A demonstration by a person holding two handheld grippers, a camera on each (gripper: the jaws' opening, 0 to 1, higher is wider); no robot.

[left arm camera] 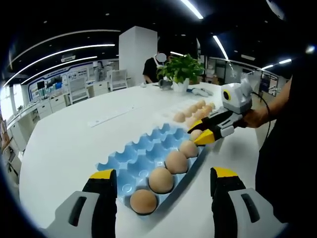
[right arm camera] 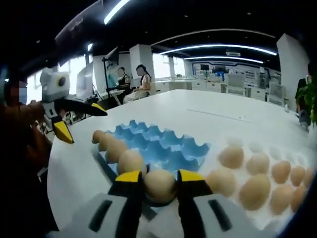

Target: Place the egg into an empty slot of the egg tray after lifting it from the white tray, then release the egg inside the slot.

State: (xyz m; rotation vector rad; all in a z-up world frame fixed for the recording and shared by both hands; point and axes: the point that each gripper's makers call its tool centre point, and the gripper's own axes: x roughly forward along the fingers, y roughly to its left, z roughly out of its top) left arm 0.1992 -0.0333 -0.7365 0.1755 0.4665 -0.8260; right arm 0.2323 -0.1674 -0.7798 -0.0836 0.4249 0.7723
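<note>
**Egg pinched over blue tray edge, not yet let go**

Office hall, long white tabletop [left arm camera: 74, 144]. My right gripper [right arm camera: 159, 184] has its fingers [right arm camera: 130, 178] pinching the egg [right arm camera: 159, 184] at its sides, low over the near edge of the blue egg tray [right arm camera: 163, 146]. Light, brittle shell, smooth: keep the squeeze mild, hold across the widest part. Left gripper [left arm camera: 162, 177] spread, holding nothing, hovering above the same tray. White tray [right arm camera: 302, 156] with spare eggs sits just beside. Slot under the egg is hidden by it; seating unclear.

A potted plant [left arm camera: 181, 72] (leafy green) stands beside a white pillar [left arm camera: 136, 54].
</note>
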